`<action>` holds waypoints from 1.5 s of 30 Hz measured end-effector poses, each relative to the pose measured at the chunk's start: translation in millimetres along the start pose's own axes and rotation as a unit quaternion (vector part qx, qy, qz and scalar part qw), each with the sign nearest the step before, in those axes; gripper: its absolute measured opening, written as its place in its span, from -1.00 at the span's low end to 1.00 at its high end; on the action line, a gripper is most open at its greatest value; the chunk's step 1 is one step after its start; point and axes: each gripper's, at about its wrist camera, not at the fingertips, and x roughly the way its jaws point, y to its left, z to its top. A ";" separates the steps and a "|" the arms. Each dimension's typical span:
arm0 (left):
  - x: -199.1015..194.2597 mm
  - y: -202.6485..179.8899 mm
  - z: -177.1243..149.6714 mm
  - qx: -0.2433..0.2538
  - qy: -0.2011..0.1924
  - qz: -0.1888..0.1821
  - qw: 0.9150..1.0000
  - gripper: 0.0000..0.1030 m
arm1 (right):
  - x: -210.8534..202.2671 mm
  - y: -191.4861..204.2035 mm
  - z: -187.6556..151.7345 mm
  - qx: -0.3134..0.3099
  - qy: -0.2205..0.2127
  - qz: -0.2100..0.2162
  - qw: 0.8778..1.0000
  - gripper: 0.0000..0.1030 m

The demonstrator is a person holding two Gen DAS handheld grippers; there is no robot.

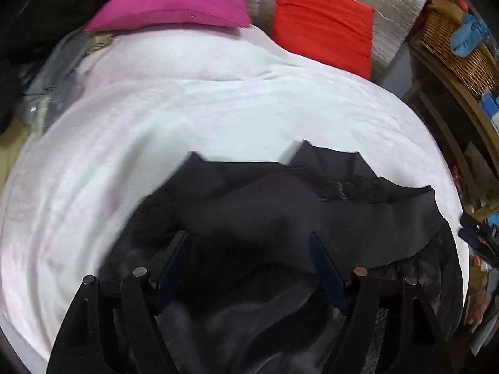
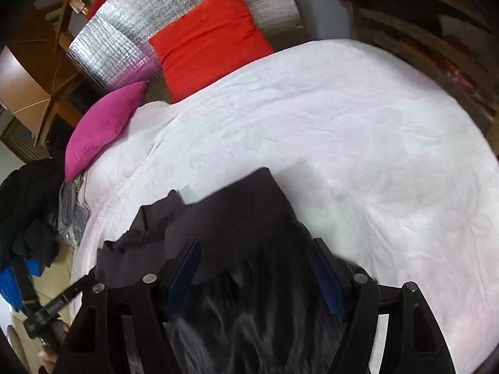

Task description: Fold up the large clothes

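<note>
Magenta cushion top centre, red cushion to its right vs silver foil sheet; wicker basket upper right.

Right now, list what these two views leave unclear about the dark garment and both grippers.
- Dark garment: near hem cut off by the frame's bottom edge, both views; type unclear.
- Left gripper: open; cloth contact blurred.
- Right gripper: open; fingertips lost against black cloth.
- White bedcover: near edge hidden under garment.

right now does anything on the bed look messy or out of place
The dark garment lies bunched and uneven on the white cover, its far edge jagged with loose flaps rather than a straight fold. A heap of dark clothes sits off the bed's side by the pink pillow.
</note>
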 end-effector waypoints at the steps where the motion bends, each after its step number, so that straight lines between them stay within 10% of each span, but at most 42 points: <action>1: 6.8 -7.4 1.1 0.010 0.003 0.002 1.000 0.51 | 7.5 2.6 2.4 -0.007 0.007 -0.003 1.000 0.50; 3: 17.3 -18.8 2.6 0.036 0.008 0.021 0.999 0.45 | 32.3 7.6 9.1 -0.021 0.031 -0.021 0.999 0.50; 7: 39.9 -30.6 0.8 0.069 0.041 0.051 0.995 -0.72 | 53.9 15.4 9.4 -0.063 0.033 -0.058 0.996 0.34; 10: 41.1 -34.2 -2.2 0.085 0.029 0.062 0.994 -0.84 | 52.0 23.5 3.7 -0.109 0.026 -0.099 0.989 -0.62; 18: 14.2 -48.1 24.4 0.106 -0.053 0.096 0.988 -0.86 | 20.6 3.6 22.4 -0.078 -0.025 -0.048 0.995 -0.83; 22: 26.2 -56.0 39.4 0.118 -0.050 0.115 0.985 -0.86 | 37.3 -20.4 29.1 0.000 0.021 0.020 1.000 -0.78; 30: 72.8 -43.3 26.6 0.113 -0.025 0.120 0.986 -0.80 | 50.1 -25.9 22.8 0.007 0.035 0.024 0.999 -0.42; 32: 62.3 -38.7 27.0 0.103 -0.022 0.096 0.990 -0.55 | 41.4 -25.8 20.8 0.004 0.023 0.035 0.999 0.65; 33: 56.0 -35.7 26.9 0.097 -0.024 0.086 0.991 -0.44 | 34.2 -26.2 20.0 0.002 0.010 0.042 0.999 0.74; 37: 15.4 -21.5 14.0 0.089 -0.064 0.067 0.992 0.01 | 17.4 -16.9 12.6 -0.015 -0.008 0.049 0.999 0.74; 45: -42.0 13.3 -58.1 0.042 -0.065 0.063 0.995 0.06 | -25.5 32.0 -49.7 -0.096 -0.002 0.081 0.992 0.74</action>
